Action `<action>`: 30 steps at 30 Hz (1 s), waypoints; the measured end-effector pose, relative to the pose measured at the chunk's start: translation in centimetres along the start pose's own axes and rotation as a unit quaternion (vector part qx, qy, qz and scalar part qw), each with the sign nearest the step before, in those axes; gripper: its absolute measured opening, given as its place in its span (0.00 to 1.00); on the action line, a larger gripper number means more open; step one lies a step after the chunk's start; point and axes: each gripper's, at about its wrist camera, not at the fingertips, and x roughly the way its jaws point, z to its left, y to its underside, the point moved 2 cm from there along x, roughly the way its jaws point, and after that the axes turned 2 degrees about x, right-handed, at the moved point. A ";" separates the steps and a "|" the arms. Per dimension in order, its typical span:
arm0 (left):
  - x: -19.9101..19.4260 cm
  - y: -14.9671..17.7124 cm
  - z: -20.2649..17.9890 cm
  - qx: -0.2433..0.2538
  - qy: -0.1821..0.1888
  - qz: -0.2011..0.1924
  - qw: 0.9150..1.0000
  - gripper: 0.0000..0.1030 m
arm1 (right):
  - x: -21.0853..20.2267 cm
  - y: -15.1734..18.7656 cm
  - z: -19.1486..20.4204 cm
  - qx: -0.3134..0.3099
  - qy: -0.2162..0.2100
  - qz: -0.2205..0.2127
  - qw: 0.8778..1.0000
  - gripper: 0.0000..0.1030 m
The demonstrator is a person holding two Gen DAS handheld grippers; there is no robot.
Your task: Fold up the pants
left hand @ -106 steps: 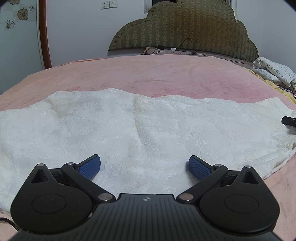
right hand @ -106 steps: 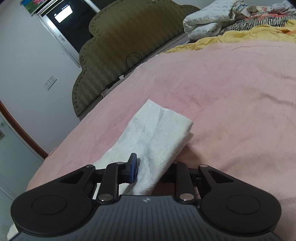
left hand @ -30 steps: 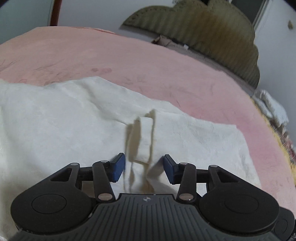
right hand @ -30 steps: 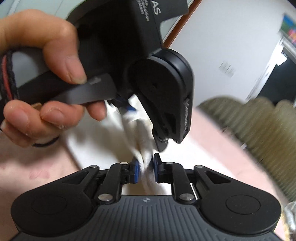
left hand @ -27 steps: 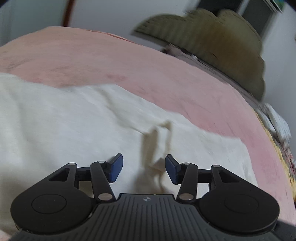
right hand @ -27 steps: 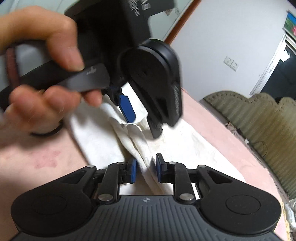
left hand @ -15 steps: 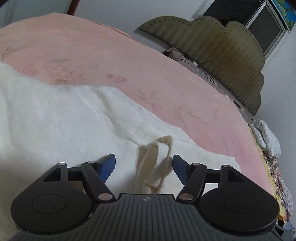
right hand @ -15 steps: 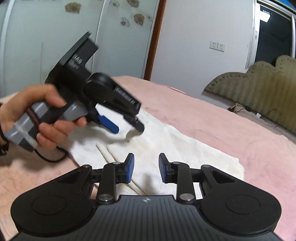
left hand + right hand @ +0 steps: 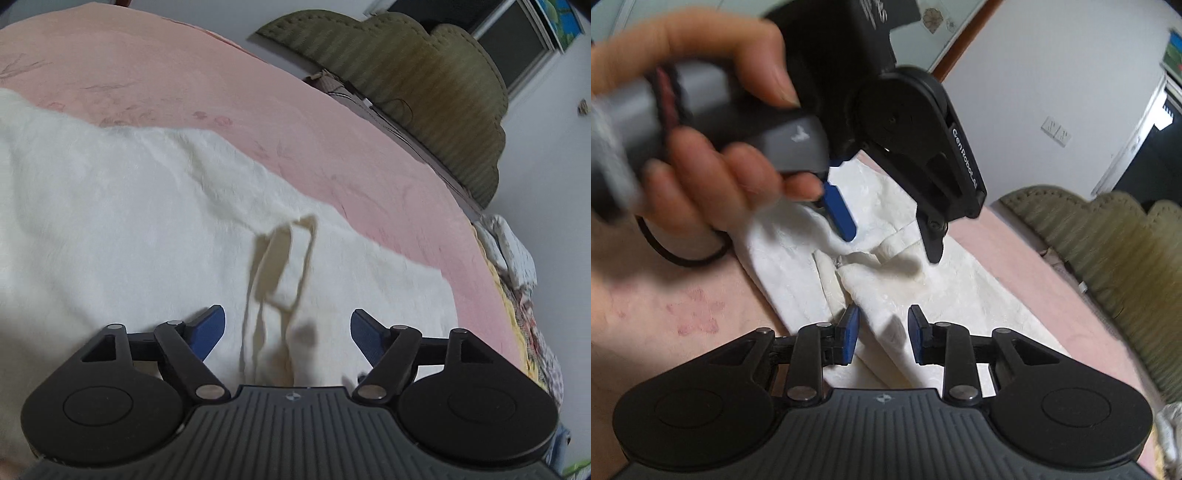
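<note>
Pants [image 9: 110, 221]: white, spread on the pink bed [image 9: 258, 110], a cream loop lying on top.
Left claw [image 9: 287, 328]: opening wide, empty, above the loop.
Right claw [image 9: 882, 334]: slightly parted, a fold between, ungripped.

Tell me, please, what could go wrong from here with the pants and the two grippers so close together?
1. The left gripper is opening right above the right gripper; the two could knock together.
2. A raised ridge of the white pants sits between the right gripper's parted pads, so pulling away might drag the fold open.
3. The loose drawstring loop lies ahead of the left gripper and may snag.
</note>
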 end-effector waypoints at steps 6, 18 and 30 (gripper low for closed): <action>-1.5 2.6 -0.4 0.032 -0.034 -0.025 0.999 0.42 | 0.5 0.1 0.6 -0.016 0.021 -0.007 1.000 0.27; -3.0 1.6 0.8 -0.074 0.118 -0.015 0.990 0.49 | -2.0 0.5 -4.6 0.166 -0.062 -0.048 0.983 0.09; 2.8 0.8 1.2 -0.192 0.171 0.031 0.966 0.73 | -1.4 1.1 -5.0 0.189 -0.064 -0.049 0.979 0.09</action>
